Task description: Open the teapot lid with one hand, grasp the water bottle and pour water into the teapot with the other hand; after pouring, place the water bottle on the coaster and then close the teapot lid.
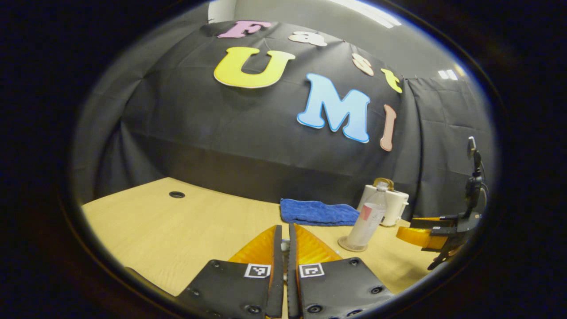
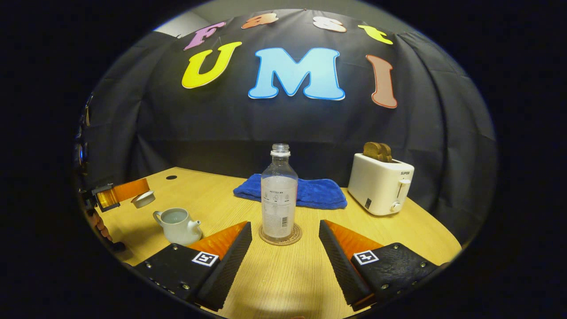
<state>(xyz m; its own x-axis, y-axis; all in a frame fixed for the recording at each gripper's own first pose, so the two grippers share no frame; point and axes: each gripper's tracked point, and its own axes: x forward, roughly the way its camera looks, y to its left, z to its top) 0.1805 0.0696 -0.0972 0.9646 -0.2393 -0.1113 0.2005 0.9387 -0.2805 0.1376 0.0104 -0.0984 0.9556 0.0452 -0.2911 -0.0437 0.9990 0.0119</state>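
Your right gripper [image 2: 283,248] stood wide open, apart from the water bottle [image 2: 279,201] upright on the coaster [image 2: 281,239]. Your left gripper [image 1: 283,248] gripped the teapot lid [image 2: 143,199] above the open teapot [image 2: 178,226].

Both views look low across the bench [image 2: 283,274] toward the cloth wall, the right nearer, sharing the bottle [image 2: 279,197], towel [image 1: 318,212] and toaster [image 2: 381,184].

Clear water bottle [image 2: 279,197] upright on coaster [image 2: 280,235]; teapot [image 2: 178,226] lidless.
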